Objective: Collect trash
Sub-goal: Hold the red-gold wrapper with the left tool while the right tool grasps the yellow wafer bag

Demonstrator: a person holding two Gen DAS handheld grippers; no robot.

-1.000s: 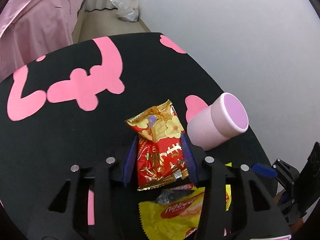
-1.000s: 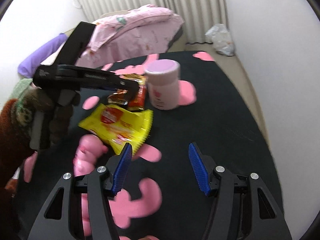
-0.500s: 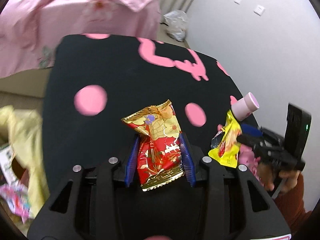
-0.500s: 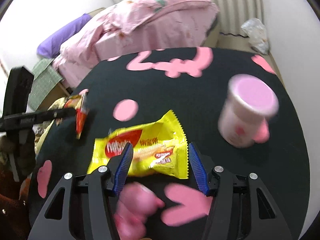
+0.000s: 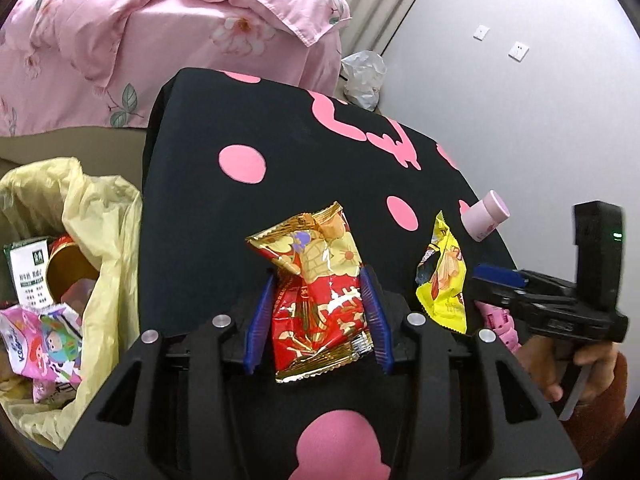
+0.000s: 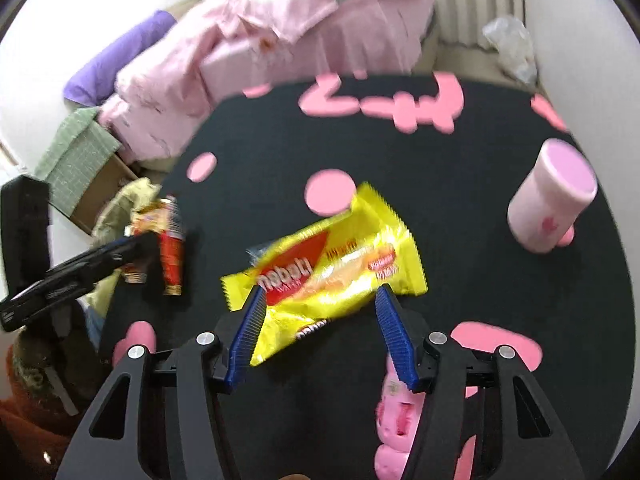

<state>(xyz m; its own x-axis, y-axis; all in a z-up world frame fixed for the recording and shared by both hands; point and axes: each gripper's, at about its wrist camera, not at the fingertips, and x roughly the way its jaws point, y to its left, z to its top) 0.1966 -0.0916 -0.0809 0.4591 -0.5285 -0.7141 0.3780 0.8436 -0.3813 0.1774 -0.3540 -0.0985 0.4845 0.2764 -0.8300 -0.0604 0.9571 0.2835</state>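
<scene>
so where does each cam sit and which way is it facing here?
Left wrist: on the left gripper, looking down over its red-gold wrapper towards the trash bag; right gripper and hand at right.
Right wrist: on the right gripper, looking down at its yellow wrapper; left gripper at left.
Shared: both wrappers, pink cup, black table.

red-gold wrapper (image 5: 320, 300), yellow wrapper (image 6: 340, 256)

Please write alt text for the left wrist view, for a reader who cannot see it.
The left gripper holds a red and gold snack wrapper above a black table with pink shapes. At left, a yellow trash bag holds other wrappers; at right, the right gripper holds a yellow wrapper near a pink cup.
</scene>
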